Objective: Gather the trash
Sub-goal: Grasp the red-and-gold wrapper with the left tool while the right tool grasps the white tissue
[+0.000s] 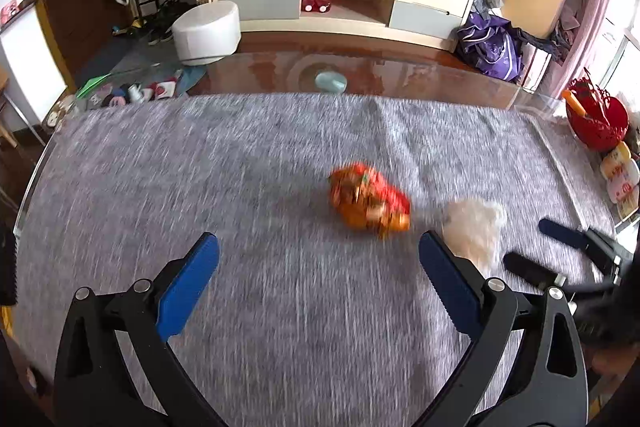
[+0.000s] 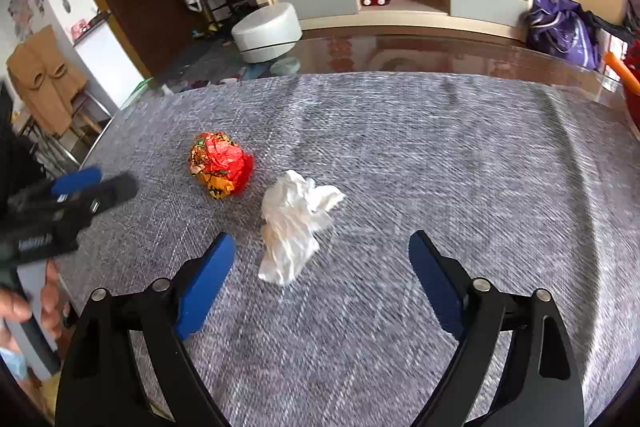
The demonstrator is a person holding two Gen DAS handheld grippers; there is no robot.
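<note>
Right wrist only: person's hand

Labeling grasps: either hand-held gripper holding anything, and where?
Nothing held. Left hand-held gripper and right hand-held gripper are open; wrapper ball and tissue lie loose.

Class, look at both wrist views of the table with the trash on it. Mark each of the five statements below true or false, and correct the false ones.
1. Both pieces of trash lie on the grey cloth. True.
2. The right gripper is clamped on the white tissue. False: its jaws stand open and the tissue lies loose on the cloth ahead of them.
3. The crumpled red and orange wrapper lies beside the tissue, close to it. True.
4. The left gripper holds the wrapper. False: its jaws are open and empty.
5. A trash bin stands on the cloth between the grippers. False: no bin shows there.
</note>
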